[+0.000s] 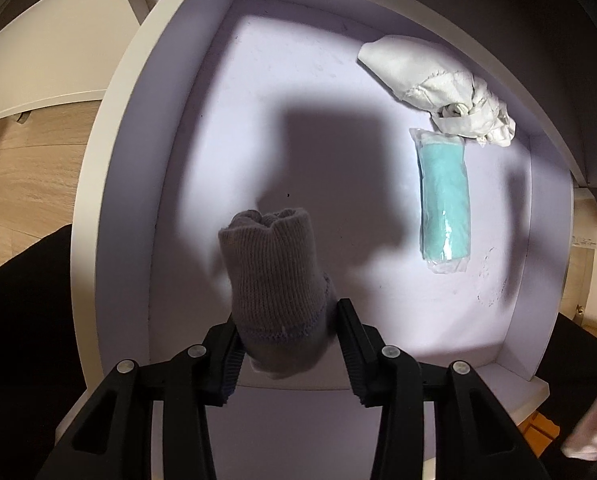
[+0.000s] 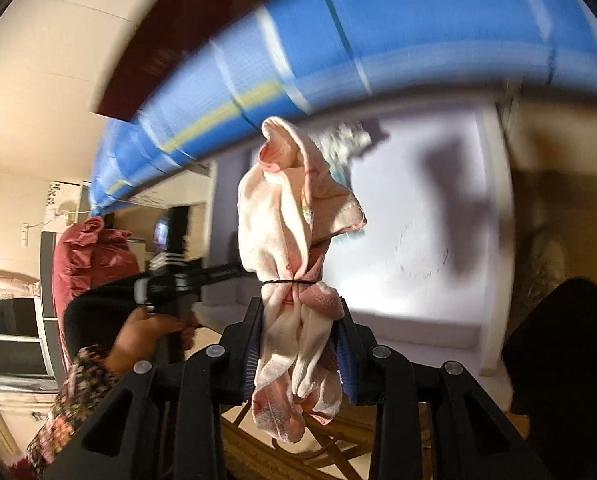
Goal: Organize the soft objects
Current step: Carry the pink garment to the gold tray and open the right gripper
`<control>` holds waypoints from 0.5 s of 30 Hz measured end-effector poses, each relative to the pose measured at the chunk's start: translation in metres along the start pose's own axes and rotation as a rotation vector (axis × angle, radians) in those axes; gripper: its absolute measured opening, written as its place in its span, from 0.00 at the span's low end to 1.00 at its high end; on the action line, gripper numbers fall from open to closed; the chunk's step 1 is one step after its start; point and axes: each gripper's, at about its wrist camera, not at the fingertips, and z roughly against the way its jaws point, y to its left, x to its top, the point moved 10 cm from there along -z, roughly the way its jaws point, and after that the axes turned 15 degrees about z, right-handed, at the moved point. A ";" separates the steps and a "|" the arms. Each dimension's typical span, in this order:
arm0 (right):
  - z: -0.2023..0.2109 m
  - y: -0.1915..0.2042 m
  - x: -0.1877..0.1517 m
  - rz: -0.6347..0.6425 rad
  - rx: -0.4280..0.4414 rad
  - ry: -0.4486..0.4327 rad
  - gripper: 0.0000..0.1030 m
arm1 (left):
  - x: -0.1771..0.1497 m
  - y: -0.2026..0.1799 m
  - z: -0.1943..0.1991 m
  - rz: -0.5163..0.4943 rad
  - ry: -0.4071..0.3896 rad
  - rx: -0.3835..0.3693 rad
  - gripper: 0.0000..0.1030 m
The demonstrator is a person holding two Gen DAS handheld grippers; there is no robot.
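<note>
Looking down my left tongs [image 1: 288, 354] into the white drawer [image 1: 114, 208]: a white cloth [image 1: 434, 80] is bunched at the far right corner, and a teal pack [image 1: 444, 200] in clear wrap lies just in front of it, its top end touching the cloth. The middle of the drawer floor is bare, under my own shadow. Wood floor [image 1: 30, 168] shows off to the left.

My left tongs are pinching a grey sock [image 1: 276, 280], a rolled knit bundle sticking straight up between the pads, open cuff at the top, hanging over the near left part of the drawer, well apart from the pack and cloth.

Right view is blurry. A blue mattress [image 2: 338, 60] sweeps across the top, a red pillow [image 2: 94, 256] sits at left, and the person's left hand [image 2: 146, 336] grips the other tool just left of my tongs.

My right tongs [image 2: 300, 352] are clamped on a pink cloth [image 2: 290, 216], tied with a black band [image 2: 286, 282] just above the pads; loose ends dangle below. The drawer [image 2: 494, 200] lies beyond it.
</note>
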 end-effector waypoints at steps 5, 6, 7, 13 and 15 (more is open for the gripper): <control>0.049 0.025 0.034 0.095 -0.032 -0.102 0.33 | -0.004 0.006 0.009 -0.007 -0.005 0.006 0.42; 0.063 0.032 0.045 0.121 -0.044 -0.125 0.33 | -0.004 0.007 0.009 -0.008 -0.004 0.006 0.42; 0.072 0.037 0.053 0.137 -0.051 -0.138 0.33 | -0.005 0.006 0.007 -0.009 -0.006 0.007 0.42; 0.100 0.073 0.123 0.317 -0.159 -0.165 0.33 | -0.010 0.005 0.002 -0.011 -0.006 0.012 0.42; 0.098 0.081 0.142 0.360 -0.185 -0.153 0.33 | -0.010 0.006 0.002 -0.007 -0.007 0.007 0.42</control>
